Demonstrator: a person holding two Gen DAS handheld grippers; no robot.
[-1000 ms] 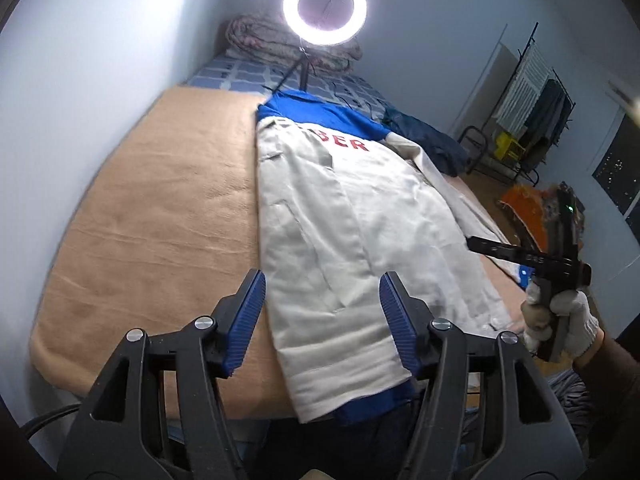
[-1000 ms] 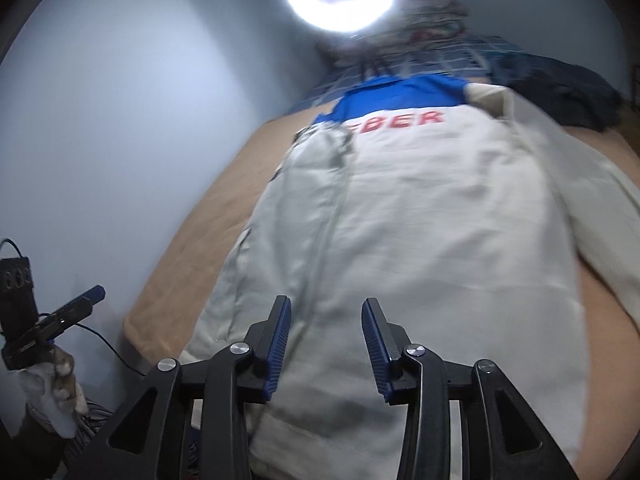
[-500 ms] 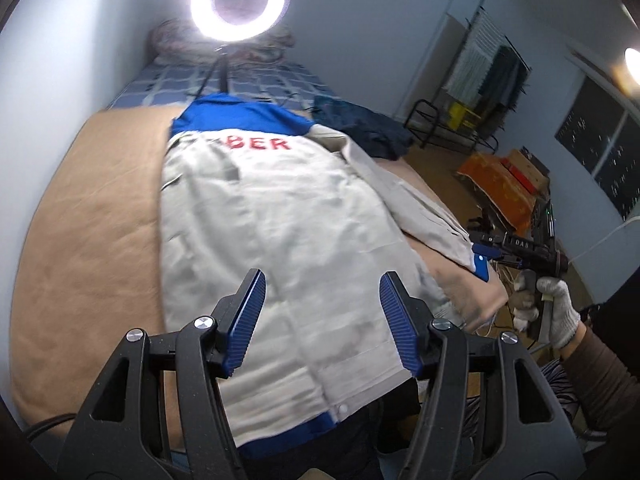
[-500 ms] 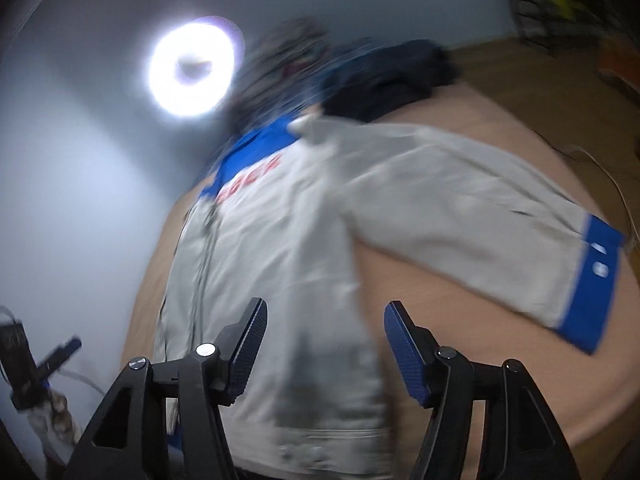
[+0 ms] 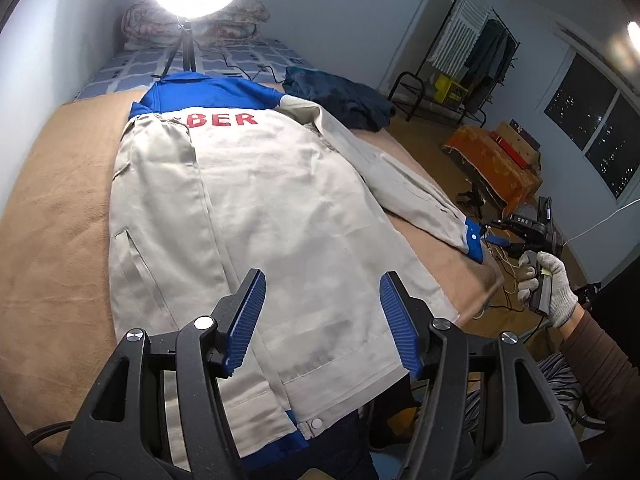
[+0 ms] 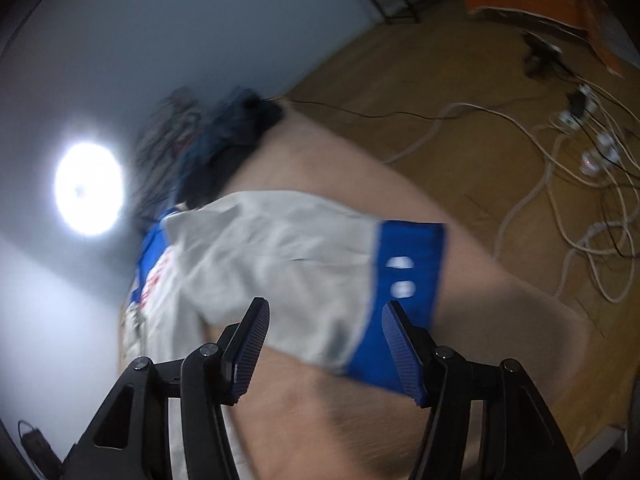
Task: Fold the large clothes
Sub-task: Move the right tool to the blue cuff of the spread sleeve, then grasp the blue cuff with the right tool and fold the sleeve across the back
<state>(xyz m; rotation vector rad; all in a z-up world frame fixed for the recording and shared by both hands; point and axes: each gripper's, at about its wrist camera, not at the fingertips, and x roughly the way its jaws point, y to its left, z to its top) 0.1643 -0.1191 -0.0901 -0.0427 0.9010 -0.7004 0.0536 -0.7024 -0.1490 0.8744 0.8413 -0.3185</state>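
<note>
Hovering over the jacket (image 5: 260, 200), both tools gape, pads clear of cloth.

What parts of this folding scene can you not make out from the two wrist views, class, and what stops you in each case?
- Jacket lettering, left wrist view: first letters covered by the folded-over left sleeve.
- Jacket hem, left wrist view: partly hidden behind the left gripper.
- Dark garment and ring light, right wrist view: smeared by motion blur and glare.
- Blue cuff, right wrist view: near corner behind a finger of the right gripper.
</note>
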